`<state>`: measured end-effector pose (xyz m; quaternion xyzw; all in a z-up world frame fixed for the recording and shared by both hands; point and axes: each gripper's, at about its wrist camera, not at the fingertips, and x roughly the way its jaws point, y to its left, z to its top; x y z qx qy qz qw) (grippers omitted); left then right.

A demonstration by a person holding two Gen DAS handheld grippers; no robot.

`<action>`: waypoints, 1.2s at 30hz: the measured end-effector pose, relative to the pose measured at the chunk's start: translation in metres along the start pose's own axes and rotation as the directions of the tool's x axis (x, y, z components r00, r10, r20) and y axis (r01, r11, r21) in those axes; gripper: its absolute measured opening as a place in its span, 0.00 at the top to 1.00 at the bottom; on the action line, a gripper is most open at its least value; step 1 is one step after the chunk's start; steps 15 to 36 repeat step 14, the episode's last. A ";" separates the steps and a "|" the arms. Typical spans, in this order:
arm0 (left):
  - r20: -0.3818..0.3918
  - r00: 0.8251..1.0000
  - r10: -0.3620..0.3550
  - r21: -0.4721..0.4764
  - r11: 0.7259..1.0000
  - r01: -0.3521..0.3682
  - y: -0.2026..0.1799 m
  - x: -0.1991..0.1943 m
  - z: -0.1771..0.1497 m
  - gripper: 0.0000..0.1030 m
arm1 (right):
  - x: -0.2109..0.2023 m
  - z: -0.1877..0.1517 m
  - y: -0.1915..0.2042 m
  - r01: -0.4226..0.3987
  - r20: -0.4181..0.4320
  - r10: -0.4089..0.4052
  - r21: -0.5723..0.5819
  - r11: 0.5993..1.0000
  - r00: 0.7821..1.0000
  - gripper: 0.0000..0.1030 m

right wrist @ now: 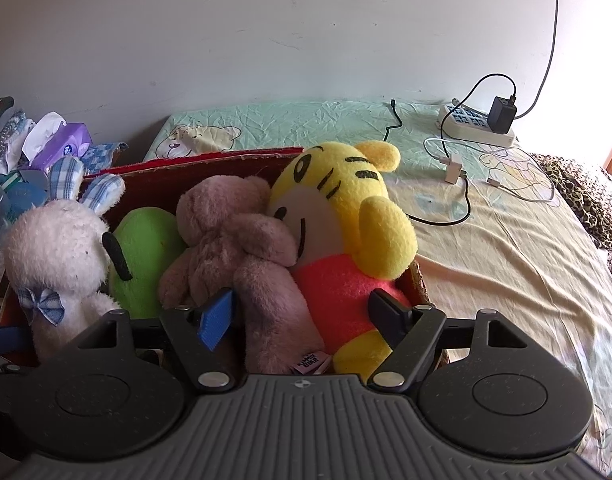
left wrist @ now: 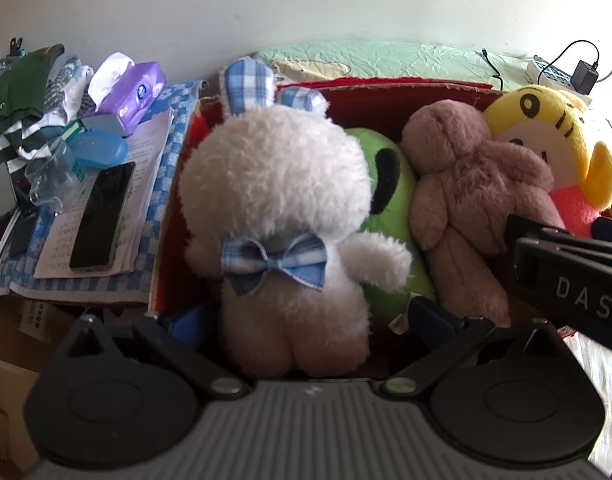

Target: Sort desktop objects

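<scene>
Four plush toys (right wrist: 210, 248), one box (right wrist: 186, 168)

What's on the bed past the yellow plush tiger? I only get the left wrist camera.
Observer: White cables and a small white plug lie loose on the cream sheet.
Child: Anything at the far right?
Observer: A leopard-print cloth, bunched at the bed's edge.
Child: Is the right gripper holding a toy?
Observer: No. The right gripper is open, with the brown plush bear's leg and the yellow plush tiger's pink body between its fingers.
</scene>
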<state>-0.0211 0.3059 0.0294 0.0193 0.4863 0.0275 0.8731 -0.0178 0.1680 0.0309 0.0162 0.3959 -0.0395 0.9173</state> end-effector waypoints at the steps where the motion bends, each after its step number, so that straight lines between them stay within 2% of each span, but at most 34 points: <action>1: 0.001 1.000 0.000 -0.001 1.000 0.000 0.000 0.000 0.000 0.00 | 0.000 0.000 0.000 -0.002 0.000 0.002 -0.001 1.000 1.000 0.25; 10: 0.054 0.998 0.023 0.013 1.000 -0.023 -0.005 -0.010 -0.003 0.01 | -0.002 -0.003 -0.001 -0.017 -0.001 0.017 -0.028 0.999 1.000 0.25; 36: 0.041 0.999 0.024 0.001 1.000 -0.024 -0.003 -0.008 -0.002 0.01 | -0.001 -0.003 -0.002 -0.027 -0.002 0.027 -0.033 0.999 1.000 0.24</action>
